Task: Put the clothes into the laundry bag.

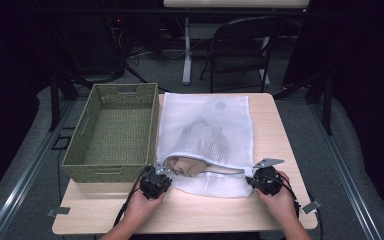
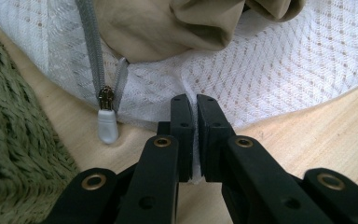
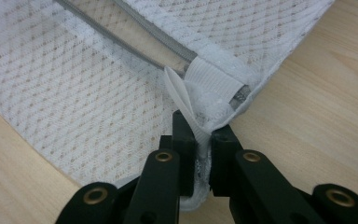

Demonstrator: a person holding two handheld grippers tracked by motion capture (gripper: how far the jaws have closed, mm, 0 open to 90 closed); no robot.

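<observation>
The thin white mesh laundry bag could slip out or tear, because each gripper only bites a little bit of its open edge, and the tan cloth inside could tumble out near the green woven basket. The left gripper is pinching the bag's near-left edge. The right gripper is pinching the near-right corner by the zipper end.

Both grippers are showing black jaws with brass-ringed screw holes, grey three-cornered plates and trailing black cables.
</observation>
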